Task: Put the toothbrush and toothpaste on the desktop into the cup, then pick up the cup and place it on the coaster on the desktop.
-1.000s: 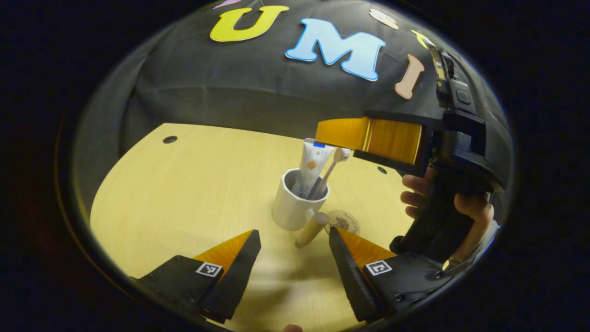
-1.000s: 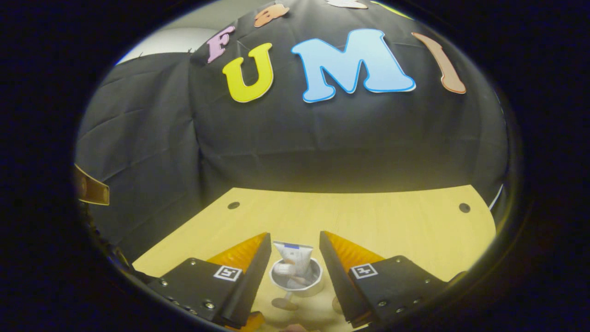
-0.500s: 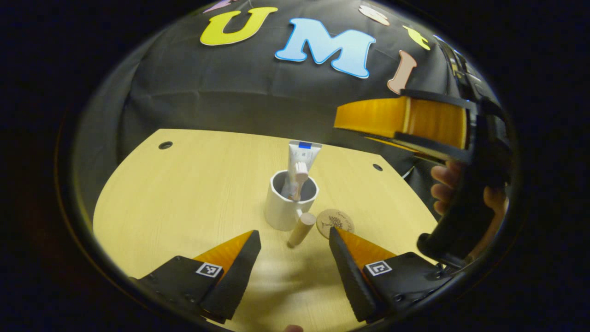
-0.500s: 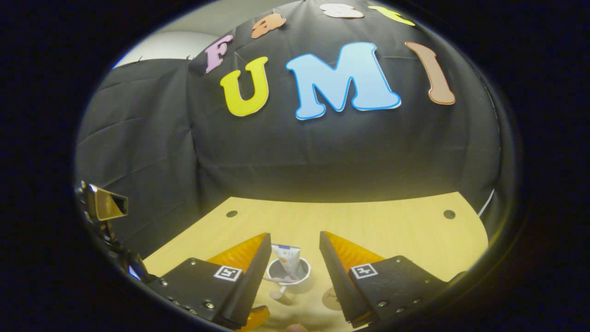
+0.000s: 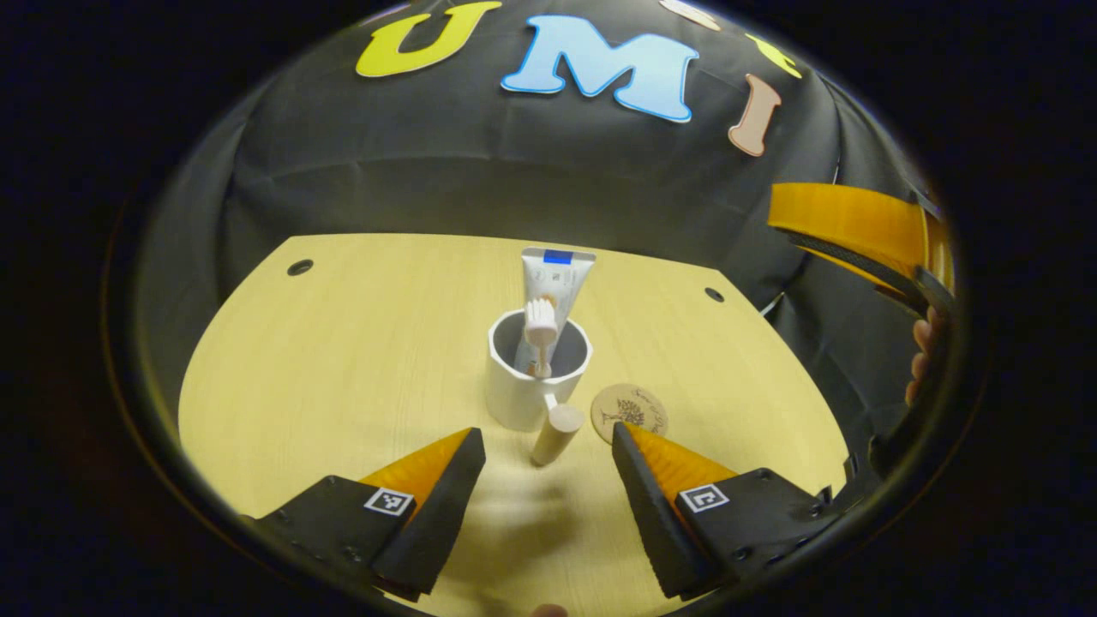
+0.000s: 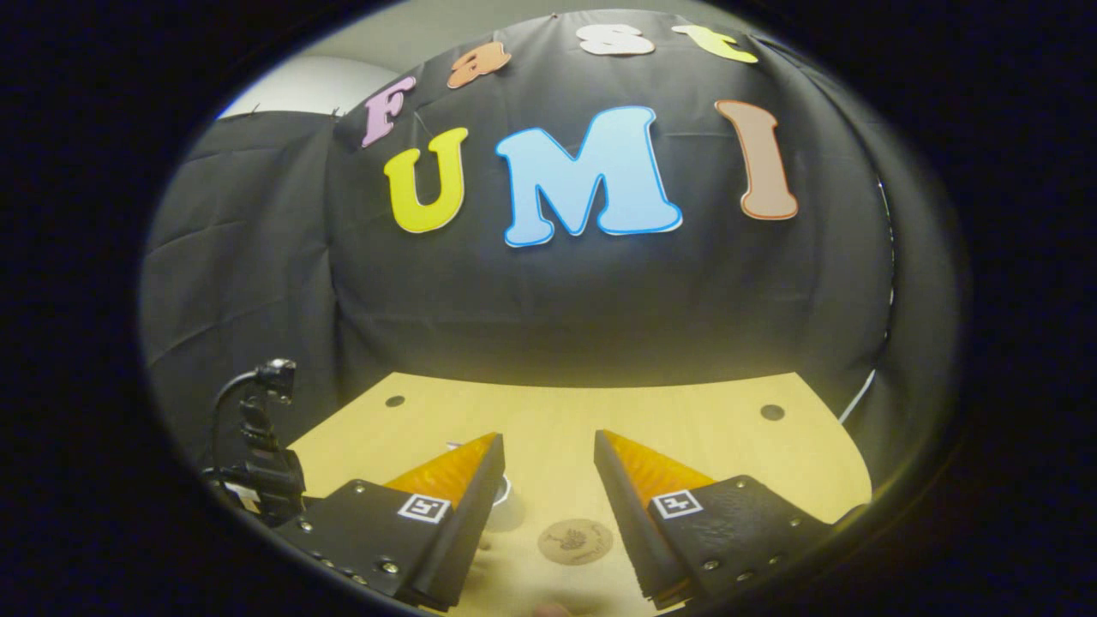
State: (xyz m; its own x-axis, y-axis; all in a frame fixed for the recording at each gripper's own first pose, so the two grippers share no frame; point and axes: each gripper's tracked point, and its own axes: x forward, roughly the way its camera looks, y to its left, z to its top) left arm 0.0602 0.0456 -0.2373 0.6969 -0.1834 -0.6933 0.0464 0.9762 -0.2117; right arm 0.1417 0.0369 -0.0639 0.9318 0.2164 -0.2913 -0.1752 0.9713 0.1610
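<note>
In the left gripper view a white cup [image 5: 523,390] stands upright mid-table with a wooden peg handle [image 5: 557,431] pointing toward me. A white toothpaste tube [image 5: 554,278] and a toothbrush [image 5: 540,319], head up, stand inside it. The round wooden coaster [image 5: 630,410] lies just right of the cup, bare. My left gripper [image 5: 545,430] is open, its fingertips either side of the handle and short of the cup. The right gripper [image 5: 857,224] hangs high at the right edge, held by a hand [image 5: 921,360]. In the right gripper view my right gripper [image 6: 548,435] is open above the coaster [image 6: 576,542]; its left finger hides nearly all of the cup.
The pale wooden table [image 5: 343,360] has small round holes [image 5: 300,267] near its far corners. Black cloth walls the back and sides. A black device with a cable [image 6: 261,446] stands at the left in the right gripper view.
The right gripper has pulled up and away to the right from over the cup. The toothbrush has settled more upright in the cup. The left gripper stays open near the handle.
</note>
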